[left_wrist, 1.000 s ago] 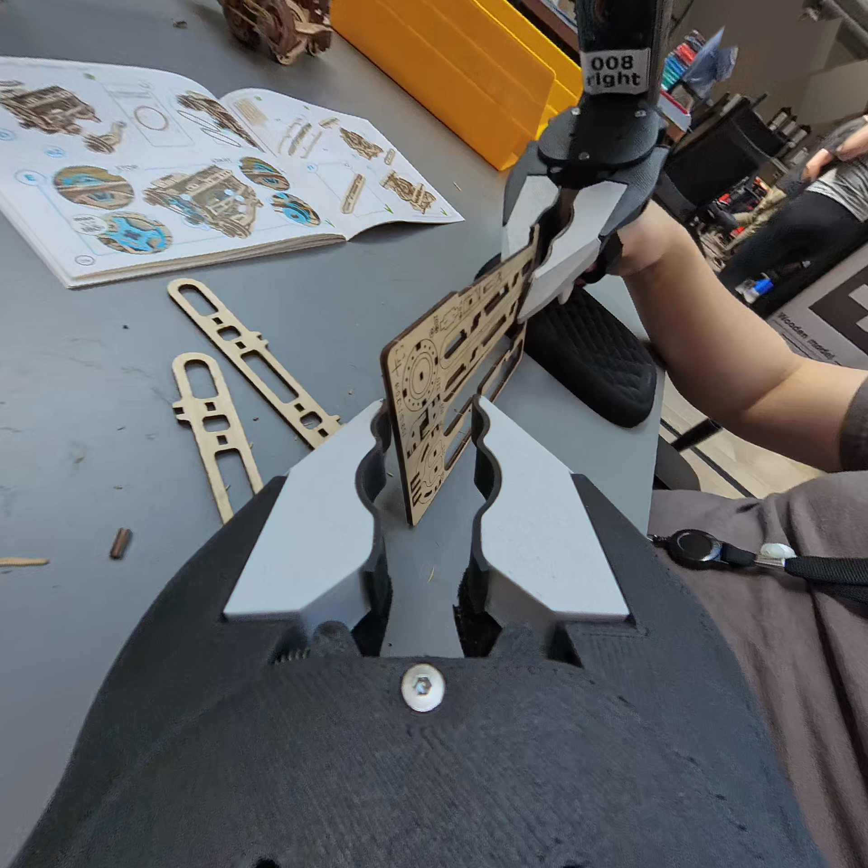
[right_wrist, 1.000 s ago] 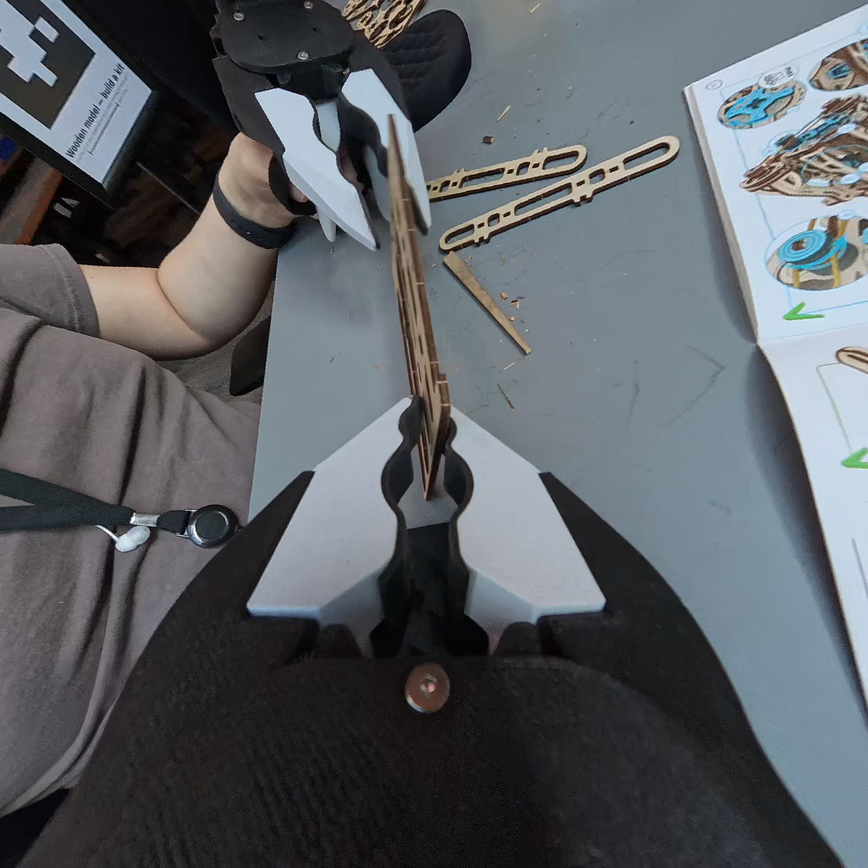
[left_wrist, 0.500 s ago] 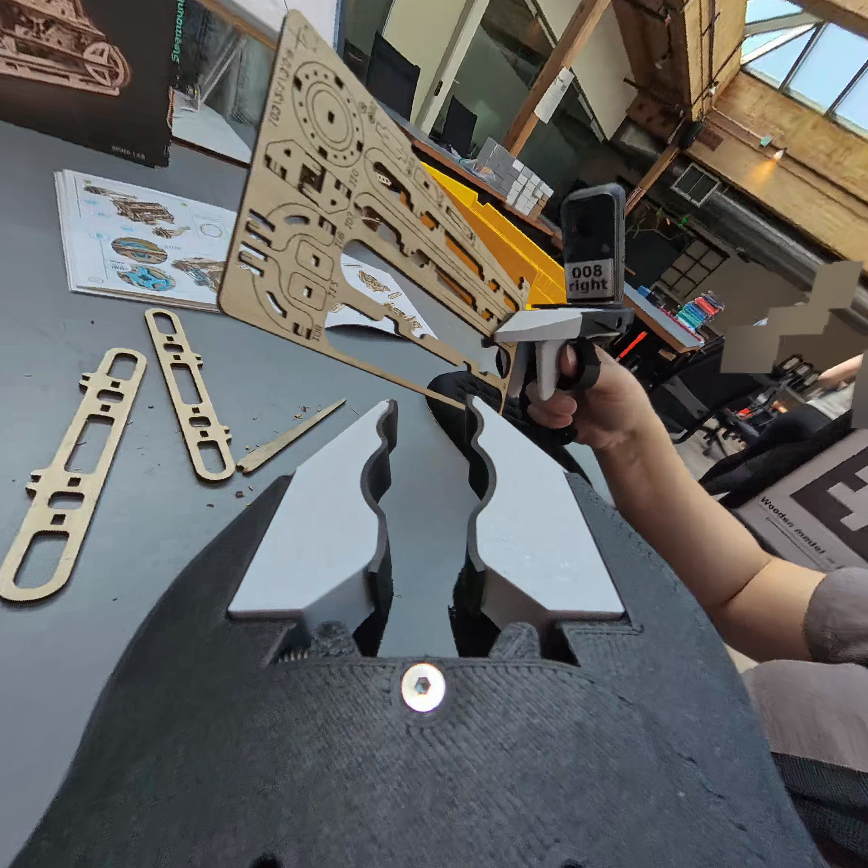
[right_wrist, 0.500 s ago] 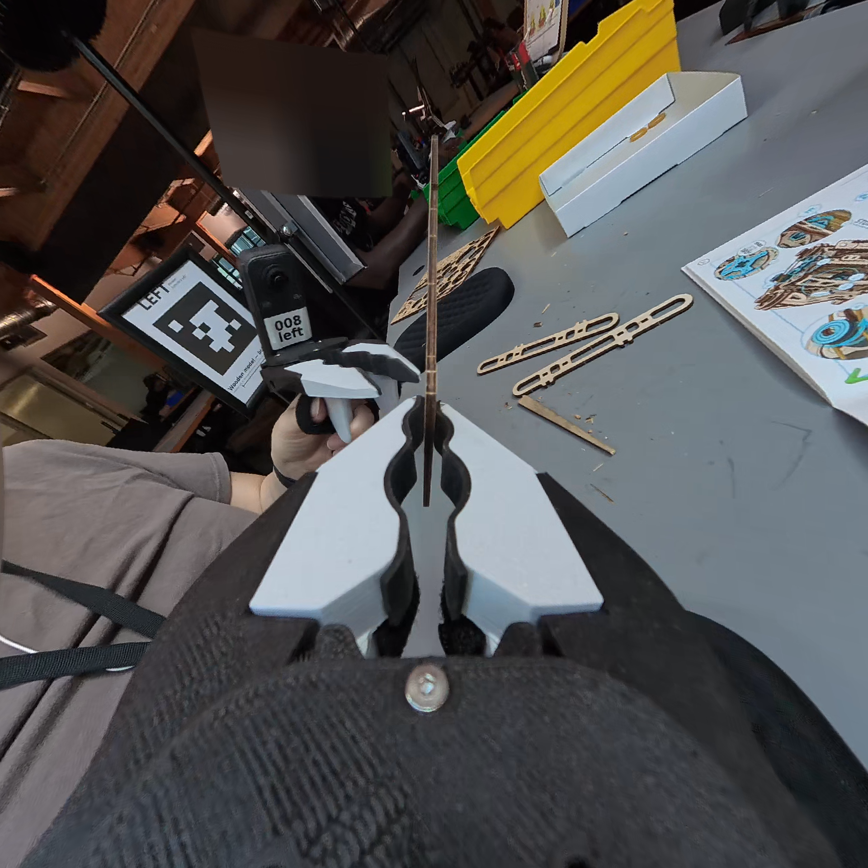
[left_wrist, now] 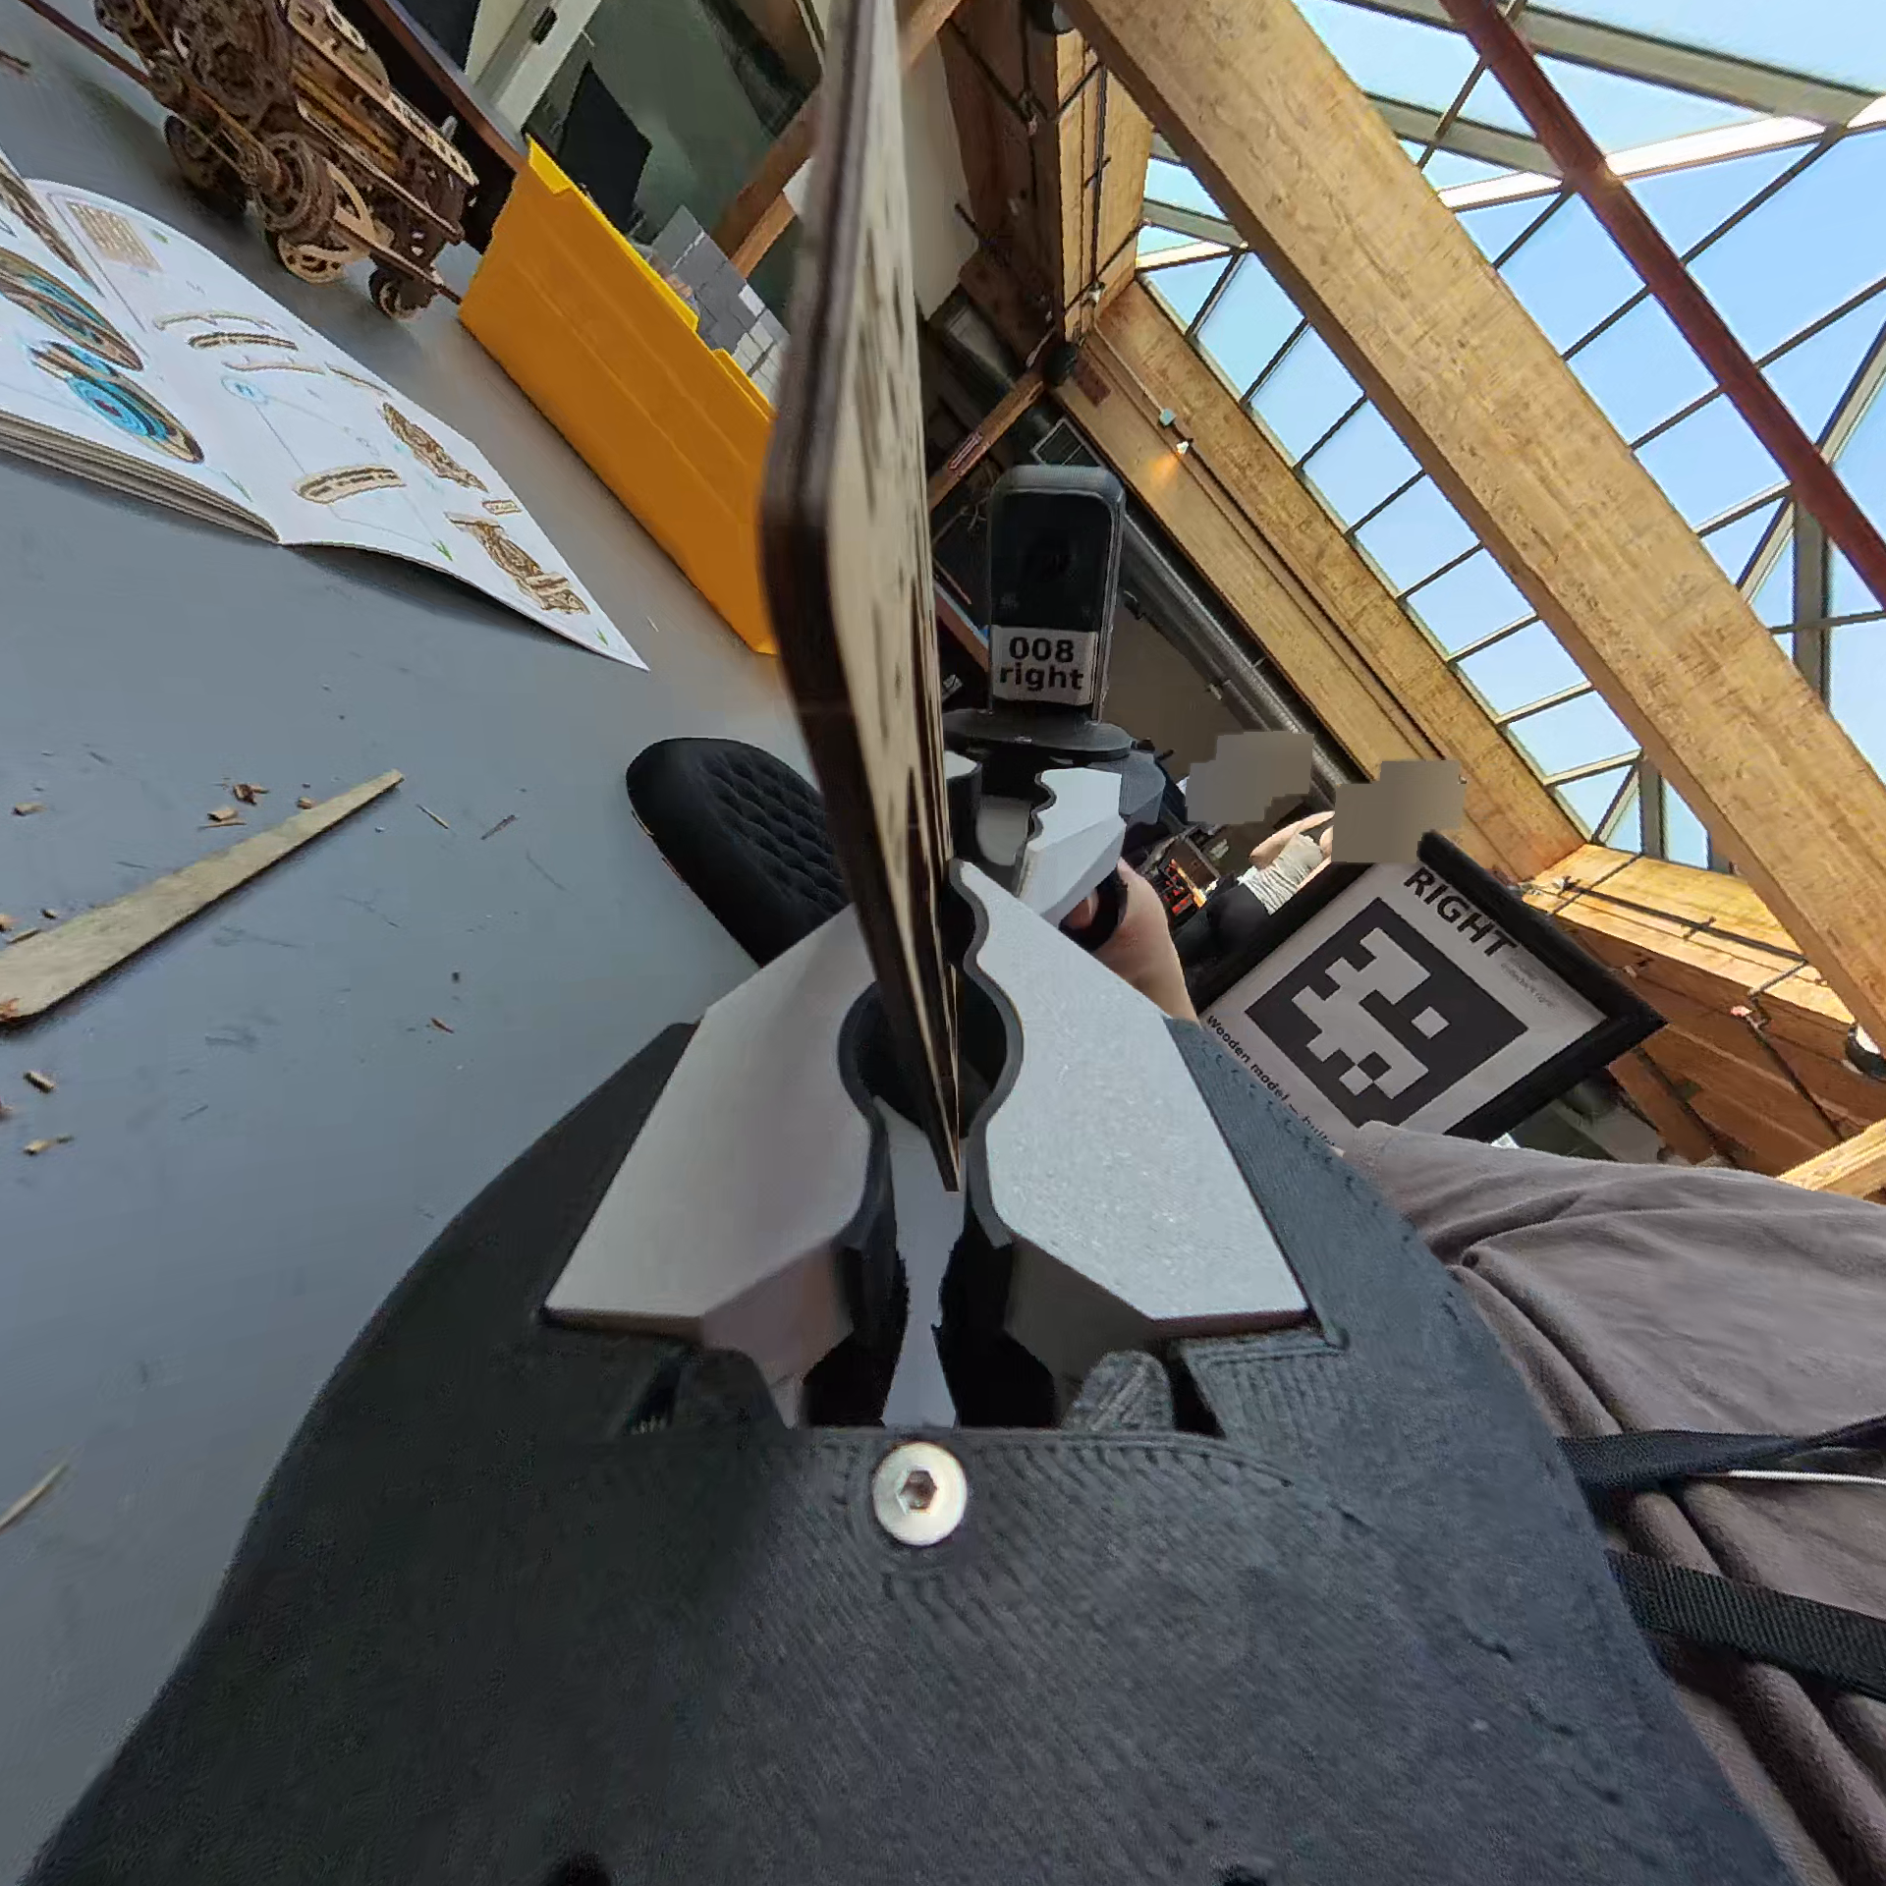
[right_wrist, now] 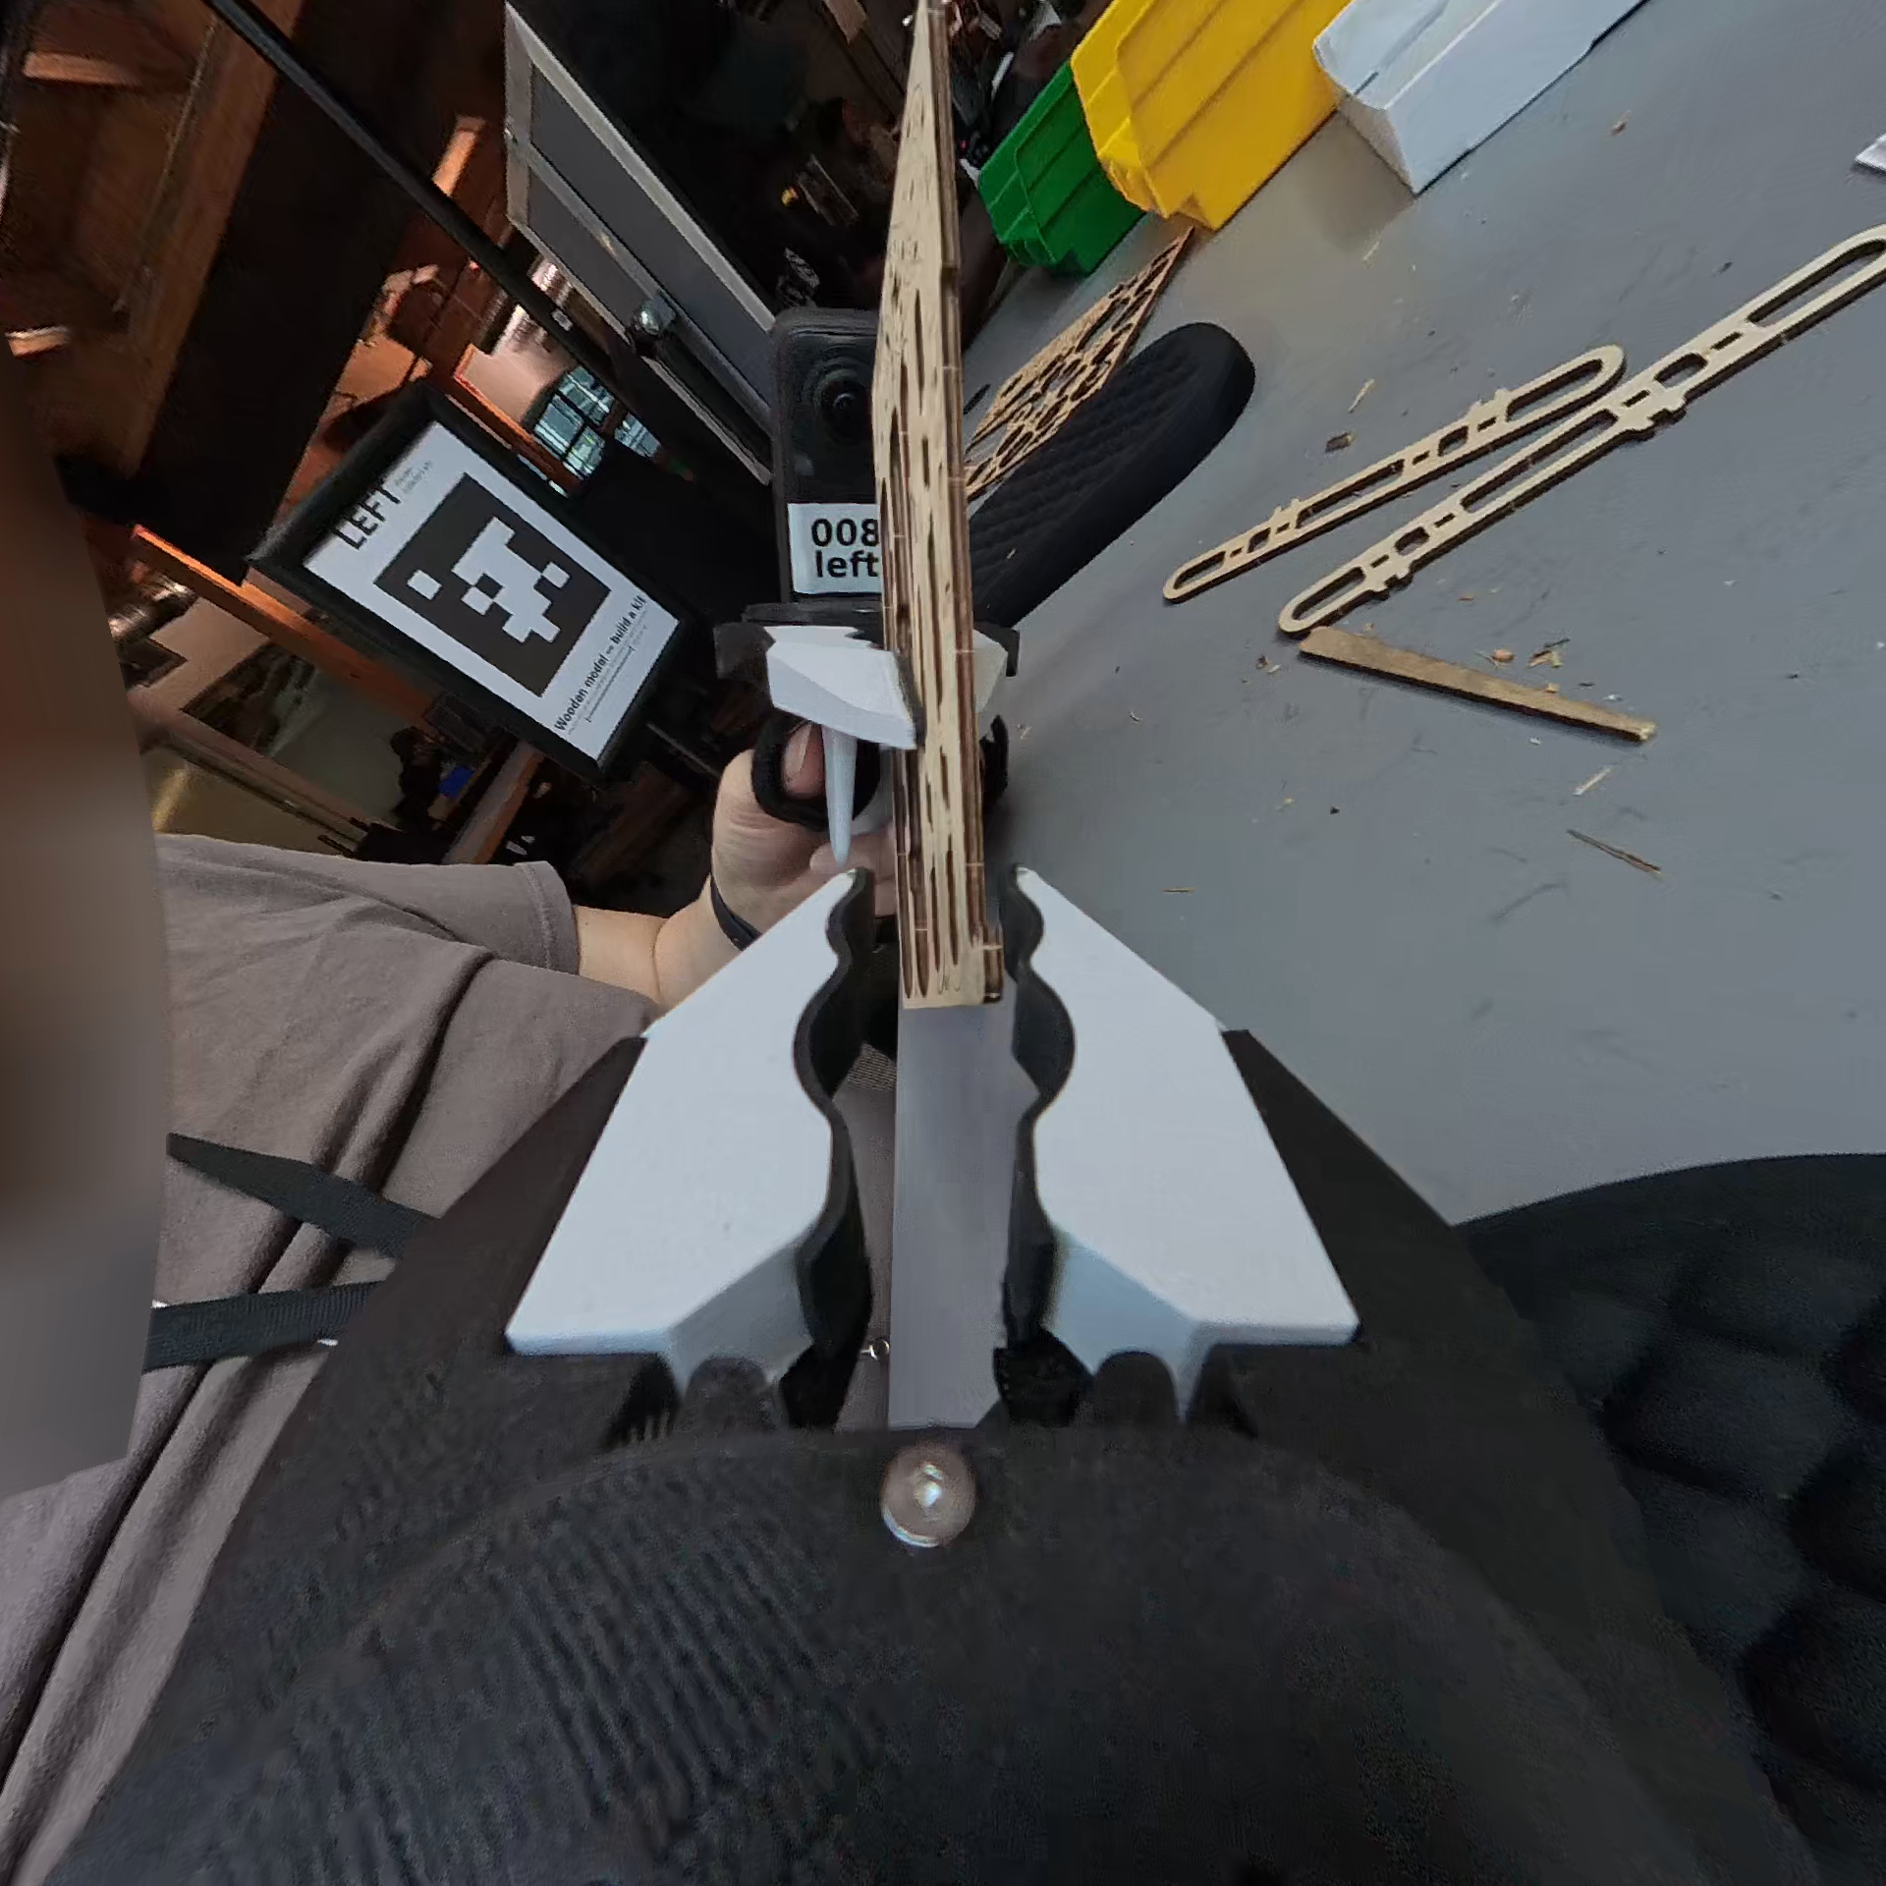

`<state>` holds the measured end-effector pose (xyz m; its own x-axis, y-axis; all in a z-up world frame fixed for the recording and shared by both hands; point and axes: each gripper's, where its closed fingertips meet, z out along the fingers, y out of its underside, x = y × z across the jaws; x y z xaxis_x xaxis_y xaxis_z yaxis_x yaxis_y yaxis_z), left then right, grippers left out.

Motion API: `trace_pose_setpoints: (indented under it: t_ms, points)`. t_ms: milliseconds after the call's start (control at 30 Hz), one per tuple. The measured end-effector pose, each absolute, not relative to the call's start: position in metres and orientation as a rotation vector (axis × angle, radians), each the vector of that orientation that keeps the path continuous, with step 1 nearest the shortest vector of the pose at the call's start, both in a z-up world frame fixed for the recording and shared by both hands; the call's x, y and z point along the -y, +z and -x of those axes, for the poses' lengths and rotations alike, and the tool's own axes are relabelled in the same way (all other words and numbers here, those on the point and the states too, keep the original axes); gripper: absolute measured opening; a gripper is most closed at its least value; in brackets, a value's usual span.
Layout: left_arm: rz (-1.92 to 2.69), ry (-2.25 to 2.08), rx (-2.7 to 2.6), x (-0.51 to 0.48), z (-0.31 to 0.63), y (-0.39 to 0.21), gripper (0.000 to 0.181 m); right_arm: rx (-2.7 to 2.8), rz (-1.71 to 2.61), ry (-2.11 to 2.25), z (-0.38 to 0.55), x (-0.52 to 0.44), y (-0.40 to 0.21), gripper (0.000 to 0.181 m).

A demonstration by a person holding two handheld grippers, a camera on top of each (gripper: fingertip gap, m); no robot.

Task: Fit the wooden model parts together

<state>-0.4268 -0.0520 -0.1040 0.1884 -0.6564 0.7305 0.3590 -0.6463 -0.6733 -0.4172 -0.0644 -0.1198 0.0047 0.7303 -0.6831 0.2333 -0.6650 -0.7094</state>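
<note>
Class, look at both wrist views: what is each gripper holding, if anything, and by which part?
The left gripper pinches the wooden parts sheet by its lower edge. The right gripper is open around the sheet's other end, gripping nothing.

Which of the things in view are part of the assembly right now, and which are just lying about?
In the job: wooden sheet; left hand-held gripper, shut on it; right hand-held gripper, open; slotted strips; instruction booklet.

Lying about: yellow bins; green bin; finished wooden model; offcut stick; black pad; white box.
</note>
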Motion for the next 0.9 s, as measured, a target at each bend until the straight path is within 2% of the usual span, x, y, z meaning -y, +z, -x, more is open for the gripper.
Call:
trace_pose_setpoints:
  t_ms: [133, 167, 267, 333, 900]
  points:
    - [1.760, -1.604, -0.368, 0.056, 0.425, -0.116, 0.000, 1.102, 1.935, 1.519, 0.414, 0.052, -0.126, 0.044]
    - [1.773, -1.620, -0.383, 0.056, 0.424, -0.118, 0.000, 1.168, 1.965, 1.498, 0.416, 0.055, -0.132, 0.045]
    - [1.857, -1.576, -0.427, 0.054, 0.422, -0.129, 0.000, 1.397, 2.018, 1.441, 0.421, 0.068, -0.150, 0.011]
    - [1.906, -1.547, -0.465, 0.056, 0.422, -0.135, 0.005, 1.430, 2.061, 1.441, 0.422, 0.070, -0.158, 0.001]
    - [1.950, -1.548, -0.533, 0.060, 0.427, -0.142, 0.003, 1.424, 2.112, 1.593, 0.425, 0.077, -0.164, 0.001]
